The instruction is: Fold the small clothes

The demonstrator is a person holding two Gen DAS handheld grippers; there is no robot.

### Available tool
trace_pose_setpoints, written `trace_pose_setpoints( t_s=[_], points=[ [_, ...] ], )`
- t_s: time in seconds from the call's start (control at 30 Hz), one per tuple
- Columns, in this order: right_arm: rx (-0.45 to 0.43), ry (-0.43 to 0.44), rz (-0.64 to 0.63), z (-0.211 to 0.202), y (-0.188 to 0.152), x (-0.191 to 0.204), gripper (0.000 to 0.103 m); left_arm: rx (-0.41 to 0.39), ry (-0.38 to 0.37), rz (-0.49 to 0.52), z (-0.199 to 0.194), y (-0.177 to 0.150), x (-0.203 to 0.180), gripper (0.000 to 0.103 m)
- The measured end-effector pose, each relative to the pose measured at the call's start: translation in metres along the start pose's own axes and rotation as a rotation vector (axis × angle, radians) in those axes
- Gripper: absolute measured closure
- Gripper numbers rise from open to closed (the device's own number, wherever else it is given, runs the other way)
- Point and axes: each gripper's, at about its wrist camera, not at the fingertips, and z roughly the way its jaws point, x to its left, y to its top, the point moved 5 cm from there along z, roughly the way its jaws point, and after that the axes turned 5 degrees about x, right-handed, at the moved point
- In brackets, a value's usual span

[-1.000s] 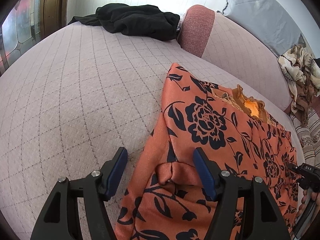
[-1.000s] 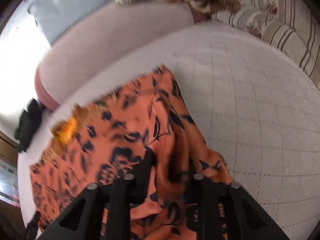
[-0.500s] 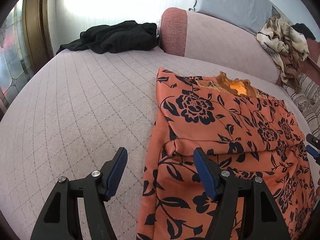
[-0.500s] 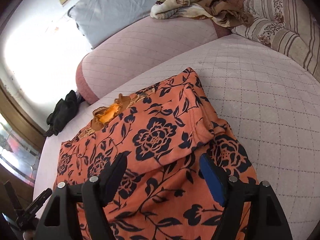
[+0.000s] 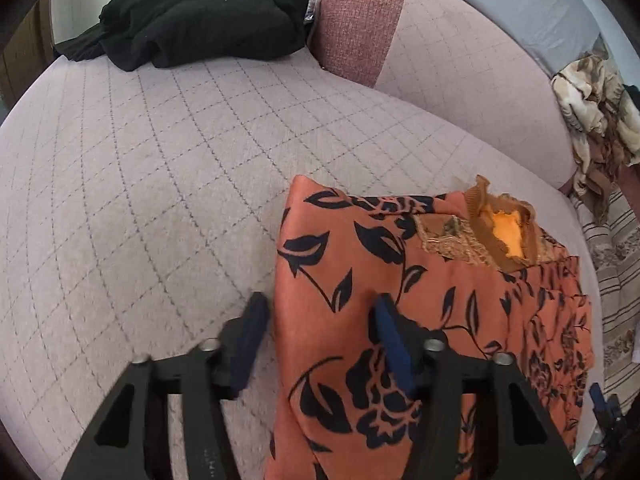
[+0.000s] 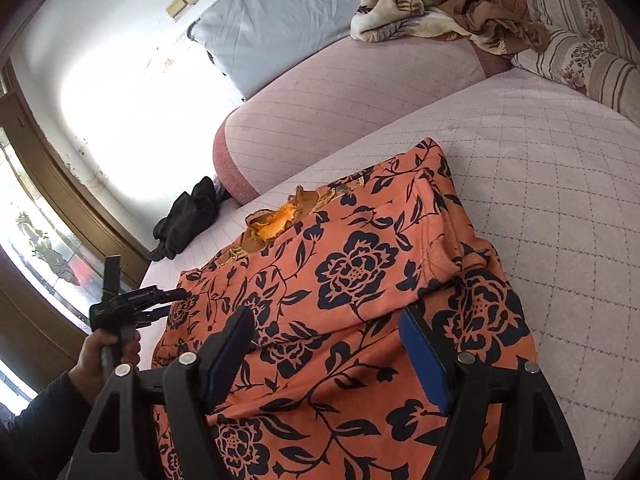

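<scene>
An orange top (image 5: 420,320) printed with dark flowers lies on a pale quilted bed (image 5: 140,200), partly folded, with its frilled collar (image 5: 500,232) and lighter orange lining facing the padded headboard (image 5: 460,80). In the right wrist view one side of the top is turned over onto the body, and a sleeve edge runs across the flower print just ahead of the right gripper (image 6: 328,344). The left gripper (image 5: 320,340) hangs over the near left edge of the top: its right finger sits above the fabric, its left finger (image 5: 248,340) is over bare bedding, and the garment's edge lies between them. Its jaws are closing, but the blue pads do not yet press on the cloth. The right gripper's fingers stand spread wide above the lower part of the top, with fabric under them and nothing pinched. In the right wrist view a hand (image 6: 108,352) with a dark sleeve holds the left gripper's handle at the far left side of the garment. A black garment (image 5: 200,20) lies bunched at the far corner of the bed beside the headboard's reddish end. A grey pillow (image 6: 280,20) leans against the wall, and a brown patterned blanket (image 6: 440,0) is heaped on the headboard near a striped pillow (image 6: 580,40).
</scene>
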Motion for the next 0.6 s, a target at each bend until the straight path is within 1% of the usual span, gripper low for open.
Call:
trace_pose_setpoints(
  t_s=[0.03, 0.07, 0.17, 0.2, 0.27, 0.3, 0.33, 0.43, 0.53, 0.57, 0.6],
  points=[
    [0.001, 0.015, 0.006, 0.001, 0.001, 0.0, 0.025, -0.005, -0.017, 0.0, -0.001, 0.004, -0.001, 0.092],
    [0.006, 0.031, 0.019, 0.002, 0.002, -0.001, 0.025, -0.012, -0.026, -0.014, -0.004, 0.007, -0.001, 0.094],
    [0.017, 0.047, 0.058, 0.006, 0.002, -0.008, 0.025, -0.151, -0.014, -0.005, -0.03, 0.014, -0.004, 0.094],
    [0.016, 0.043, 0.064, 0.006, 0.002, -0.01, 0.025, -0.149, -0.01, -0.017, -0.027, 0.012, -0.003, 0.094],
    [0.009, 0.04, 0.07, 0.005, 0.003, -0.013, 0.025, -0.117, 0.025, -0.065, -0.006, 0.003, 0.01, 0.093],
    [0.002, 0.033, 0.071, 0.004, 0.004, -0.015, 0.025, -0.131, 0.006, -0.099, -0.001, -0.001, 0.018, 0.092],
    [-0.001, 0.026, 0.069, 0.003, 0.005, -0.016, 0.025, -0.156, -0.009, -0.112, 0.001, 0.002, 0.02, 0.09],
    [-0.013, 0.034, 0.087, -0.006, 0.011, -0.019, 0.025, -0.166, -0.023, -0.111, -0.003, 0.003, 0.021, 0.088],
    [-0.014, 0.118, 0.142, -0.009, 0.032, -0.022, 0.021, -0.17, -0.048, -0.125, -0.005, 0.0, 0.026, 0.086],
    [0.001, 0.168, 0.163, -0.003, 0.043, -0.022, 0.016, -0.171, -0.052, -0.131, -0.006, -0.002, 0.027, 0.086],
    [0.032, 0.235, 0.186, 0.008, 0.054, -0.022, 0.016, -0.169, -0.049, -0.136, -0.008, -0.002, 0.027, 0.085]
  ],
)
